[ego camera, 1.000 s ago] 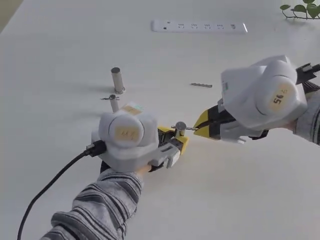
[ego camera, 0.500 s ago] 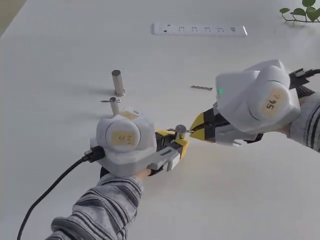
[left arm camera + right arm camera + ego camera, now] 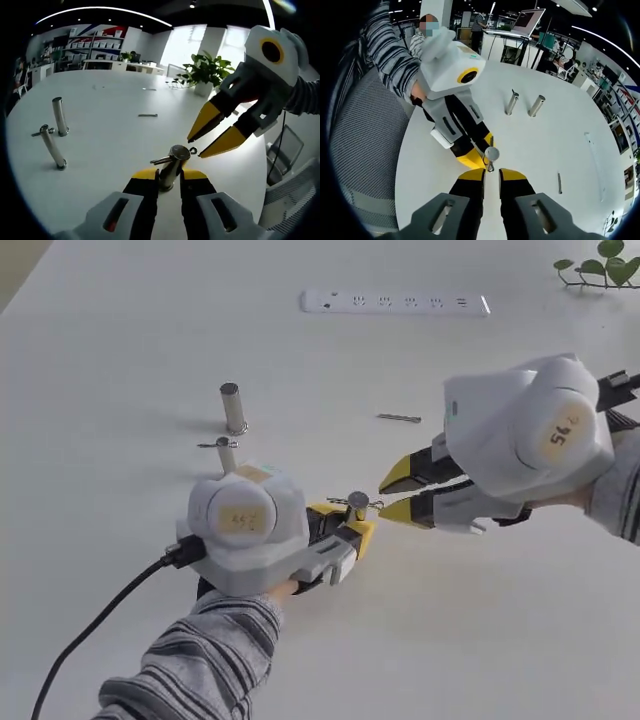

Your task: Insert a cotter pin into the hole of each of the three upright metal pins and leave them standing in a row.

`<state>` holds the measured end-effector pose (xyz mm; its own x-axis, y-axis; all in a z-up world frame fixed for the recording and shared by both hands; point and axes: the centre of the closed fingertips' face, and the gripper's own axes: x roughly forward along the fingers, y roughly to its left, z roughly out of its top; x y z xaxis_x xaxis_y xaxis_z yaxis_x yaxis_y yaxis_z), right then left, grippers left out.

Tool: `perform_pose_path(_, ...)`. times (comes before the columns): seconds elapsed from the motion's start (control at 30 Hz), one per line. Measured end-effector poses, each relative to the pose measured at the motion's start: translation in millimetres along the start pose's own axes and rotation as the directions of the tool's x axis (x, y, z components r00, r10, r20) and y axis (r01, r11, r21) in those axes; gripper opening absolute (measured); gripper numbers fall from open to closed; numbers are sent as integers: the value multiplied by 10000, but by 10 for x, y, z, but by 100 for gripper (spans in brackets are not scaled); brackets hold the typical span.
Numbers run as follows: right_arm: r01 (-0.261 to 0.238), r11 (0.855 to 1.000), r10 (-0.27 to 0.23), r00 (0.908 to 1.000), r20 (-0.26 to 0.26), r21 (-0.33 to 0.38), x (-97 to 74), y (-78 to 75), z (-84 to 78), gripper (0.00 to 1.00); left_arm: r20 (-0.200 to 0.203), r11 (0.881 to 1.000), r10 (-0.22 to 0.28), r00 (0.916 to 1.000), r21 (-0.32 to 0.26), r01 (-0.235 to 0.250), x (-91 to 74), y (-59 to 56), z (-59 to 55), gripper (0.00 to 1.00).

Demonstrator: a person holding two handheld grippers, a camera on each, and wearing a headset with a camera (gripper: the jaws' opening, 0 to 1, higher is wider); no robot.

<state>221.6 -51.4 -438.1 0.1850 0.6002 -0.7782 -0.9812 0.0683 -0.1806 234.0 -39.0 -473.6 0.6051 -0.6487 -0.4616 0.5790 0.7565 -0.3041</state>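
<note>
Head view: the left gripper (image 3: 347, 522) is pinched on the shank of the held pin (image 3: 357, 506). The held pin stands upright on the table (image 3: 480, 630) with a cotter pin (image 3: 374, 505) lying across its head. The right gripper (image 3: 385, 501) sits just beside that head, jaws spread and gripping nothing. The fitted pin (image 3: 227, 451) and the bare pin (image 3: 232, 408) stand behind, well apart from the work. A spare cotter pin (image 3: 399, 418) lies flat beyond, short of the power strip (image 3: 395, 303).

Left gripper view: the grip is low on the shank, leaving the head and the cotter pin (image 3: 161, 160) exposed.

Assessment: the metal pins look stiff, smooth and narrow-based, so they are liable to tip; hold them low on the shank. The cotter pins look like light, thin wire that is easily dropped; take one near its looped end.

Right gripper view: the table edge (image 3: 404, 159) curves near, behind the left gripper (image 3: 479, 156). Open surface runs toward the spare cotter pin (image 3: 559, 183), with no obstruction between.
</note>
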Motion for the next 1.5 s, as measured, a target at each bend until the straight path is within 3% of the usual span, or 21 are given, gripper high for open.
perform_pose_path(0.13, 55, 9997, -56, 10000, 47, 229, -4, -7, -10, 0, 7, 10000, 33, 10000, -46, -33, -2, -1, -4, 13)
perform_pose_path(0.6, 126, 9969, -144, 9996, 225, 773, 9, -14, 44, 0, -57, 9999, 58, 10000, -108, -59, 6, 11, -16, 13)
perform_pose_path(0.9, 228, 9963, -234, 9997, 62, 825, 5, -29, 25, 0, -102, 9999, 158, 9998, 10, -158, 6, 13, -27, 13)
perform_pose_path(1.13, 264, 9891, -280, 9996, 89, 1452, -7, -54, 12, 8, -249, 9983, 384, 9990, 441, -372, -78, 101, -45, 22)
perform_pose_path(1.5, -110, 9665, -82, 9972, 739, 2563, 66, -61, 144, 14, -281, 9955, 316, 9991, 901, -289, -256, 121, 12, 34)
